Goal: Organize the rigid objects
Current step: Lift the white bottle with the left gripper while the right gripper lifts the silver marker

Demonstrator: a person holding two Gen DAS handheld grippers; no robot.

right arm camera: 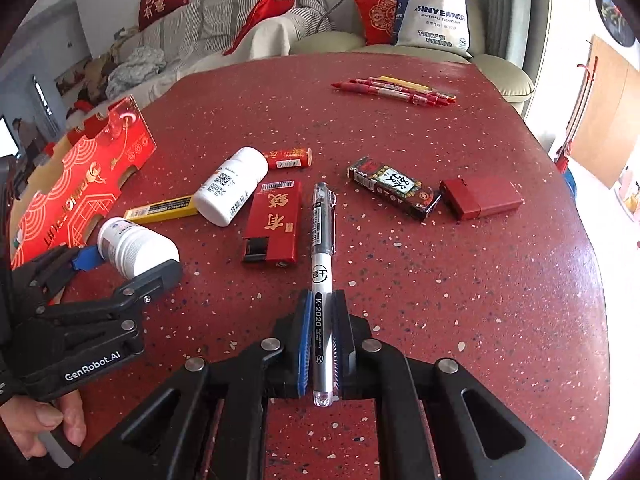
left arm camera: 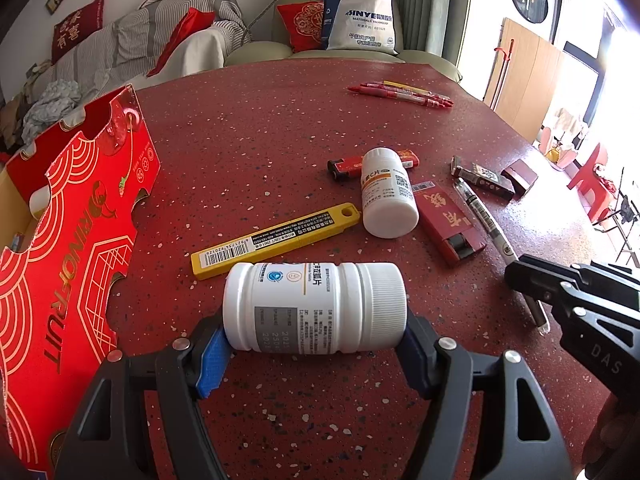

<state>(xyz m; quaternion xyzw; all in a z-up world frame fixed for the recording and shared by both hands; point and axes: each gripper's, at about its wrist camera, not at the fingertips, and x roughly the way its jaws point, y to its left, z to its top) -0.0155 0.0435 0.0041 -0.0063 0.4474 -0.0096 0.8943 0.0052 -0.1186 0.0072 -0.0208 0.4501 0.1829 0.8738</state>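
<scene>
- The left gripper (left arm camera: 314, 344) clamps a white plastic pill bottle (left arm camera: 316, 306) lying sideways, one pad on its base, the other on its ribbed cap; the printed label faces up.
- The right gripper (right arm camera: 323, 340) is closed on a gel pen (right arm camera: 323, 264), clear barrel and white-and-black body, which points away along the fingers.
- Both sit over the near part of a red speckled table (right arm camera: 460, 280).
- A red printed cardboard box (left arm camera: 76, 216) stands at the table's left edge, just beside the held bottle.
- Mid-table lie a second white bottle (left arm camera: 386, 194), a flat yellow blade case (left arm camera: 276, 238) and a red cigarette pack (left arm camera: 450, 222), close together.
- The far half is mostly bare, apart from red markers (left arm camera: 400, 94) near the far edge.
</scene>
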